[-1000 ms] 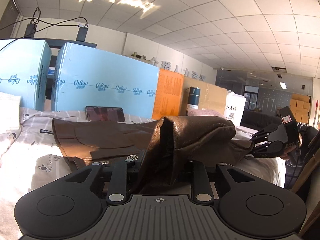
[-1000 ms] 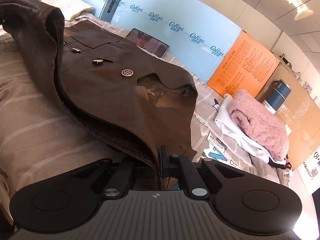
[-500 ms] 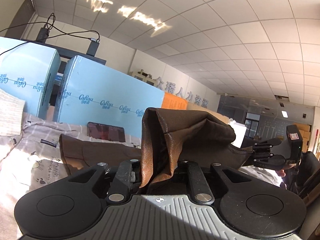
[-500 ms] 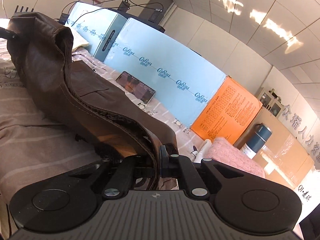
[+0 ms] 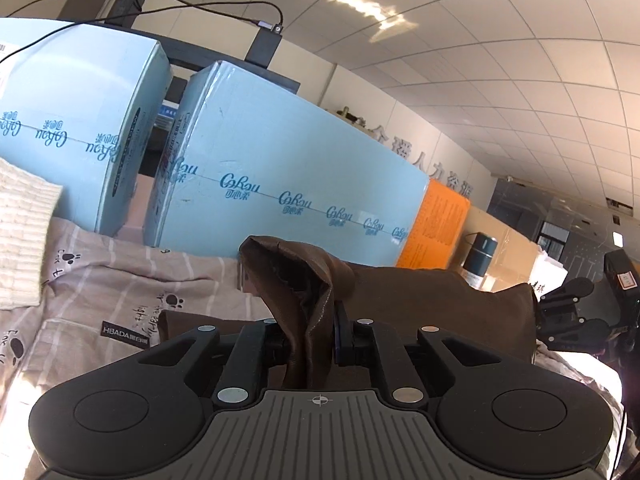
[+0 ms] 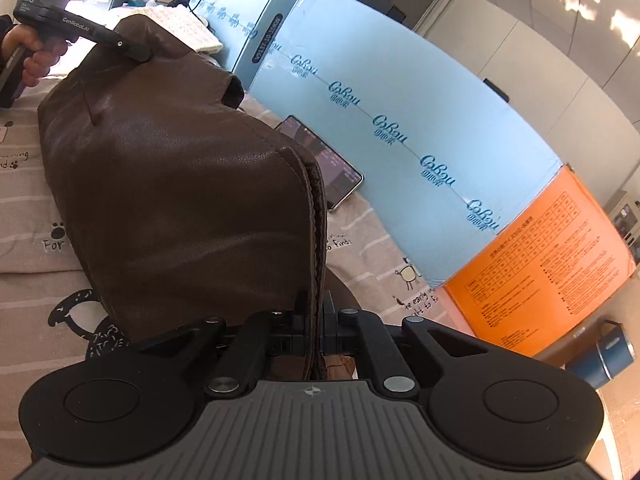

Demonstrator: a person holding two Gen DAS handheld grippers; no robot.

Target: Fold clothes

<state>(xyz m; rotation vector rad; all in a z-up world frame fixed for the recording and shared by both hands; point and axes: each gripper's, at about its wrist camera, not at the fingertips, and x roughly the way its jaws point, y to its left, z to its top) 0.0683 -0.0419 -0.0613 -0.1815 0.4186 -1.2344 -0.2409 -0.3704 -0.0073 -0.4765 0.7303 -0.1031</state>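
The left gripper [image 5: 310, 338] is clamped on one corner of the brown leather jacket [image 6: 180, 200], the right gripper [image 6: 314, 330] on its stitched edge, holding it above the paw-print bedsheet [image 5: 120, 280] tagged "HBADA". Behind stand blue "CoRou" boxes [image 6: 400, 120] and a phone [image 6: 332, 176].

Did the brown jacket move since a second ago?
Yes. The brown leather jacket has been carried toward the pale blue boxes, its lifted edge folded over and now partly covering the dark phone.

A bed sheet [image 6: 360, 256] — striped, with paw prints — carries the brown jacket [image 6: 180, 200], a phone [image 6: 336, 176] and a cream knit [image 5: 20, 232].
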